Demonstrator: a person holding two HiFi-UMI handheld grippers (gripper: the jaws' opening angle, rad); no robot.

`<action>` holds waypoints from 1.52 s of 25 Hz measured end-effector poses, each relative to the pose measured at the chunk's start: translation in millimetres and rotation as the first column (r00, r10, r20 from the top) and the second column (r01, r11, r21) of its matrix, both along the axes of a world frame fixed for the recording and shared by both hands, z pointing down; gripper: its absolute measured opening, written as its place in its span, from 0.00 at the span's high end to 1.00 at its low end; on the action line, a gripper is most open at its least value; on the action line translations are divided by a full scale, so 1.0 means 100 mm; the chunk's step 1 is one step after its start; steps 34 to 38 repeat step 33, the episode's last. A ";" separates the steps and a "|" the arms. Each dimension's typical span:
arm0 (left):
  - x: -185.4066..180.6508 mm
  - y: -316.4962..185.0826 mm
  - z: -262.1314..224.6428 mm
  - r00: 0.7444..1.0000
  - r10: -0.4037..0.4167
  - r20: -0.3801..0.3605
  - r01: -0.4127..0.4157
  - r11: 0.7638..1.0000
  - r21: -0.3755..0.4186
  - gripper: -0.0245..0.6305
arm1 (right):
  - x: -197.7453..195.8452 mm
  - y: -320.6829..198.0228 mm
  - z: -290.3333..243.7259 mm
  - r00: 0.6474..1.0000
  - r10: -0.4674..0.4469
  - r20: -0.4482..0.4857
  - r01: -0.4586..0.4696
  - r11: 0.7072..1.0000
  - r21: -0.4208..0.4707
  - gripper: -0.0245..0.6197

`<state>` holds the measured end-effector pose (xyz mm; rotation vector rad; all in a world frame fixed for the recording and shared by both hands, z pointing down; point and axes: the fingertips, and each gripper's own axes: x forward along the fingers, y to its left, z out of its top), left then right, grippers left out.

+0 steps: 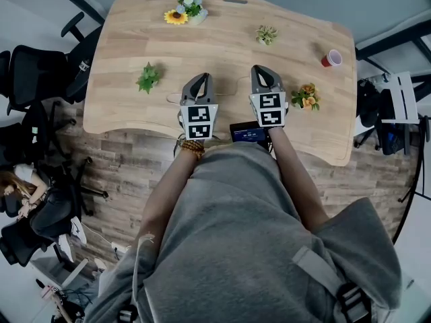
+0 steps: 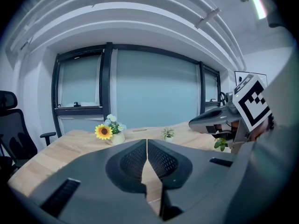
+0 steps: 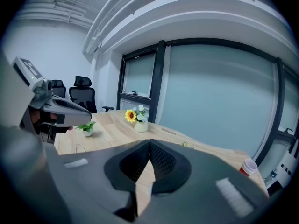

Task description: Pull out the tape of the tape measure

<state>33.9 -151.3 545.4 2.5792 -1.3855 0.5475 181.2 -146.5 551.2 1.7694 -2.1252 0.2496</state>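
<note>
Over the near side of the wooden table (image 1: 222, 46), the left gripper (image 1: 200, 79) and right gripper (image 1: 262, 70) are held side by side, each with jaws closed tip to tip on nothing; the tape measure cannot be made out on that table.

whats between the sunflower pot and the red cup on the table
A small spiky potted plant sits between them; the head view shows it.

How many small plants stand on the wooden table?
4: sunflower bouquet at the far edge, spiky green plant far centre-right, leafy green plant on the left, orange-flowered plant near right. Part of the table is hidden.
</note>
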 end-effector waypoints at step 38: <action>-0.04 0.02 0.17 1.000 0.006 0.017 -0.005 0.999 -0.045 0.95 | 0.00 0.04 0.09 1.000 0.005 -0.029 -0.006 1.000 -0.023 0.95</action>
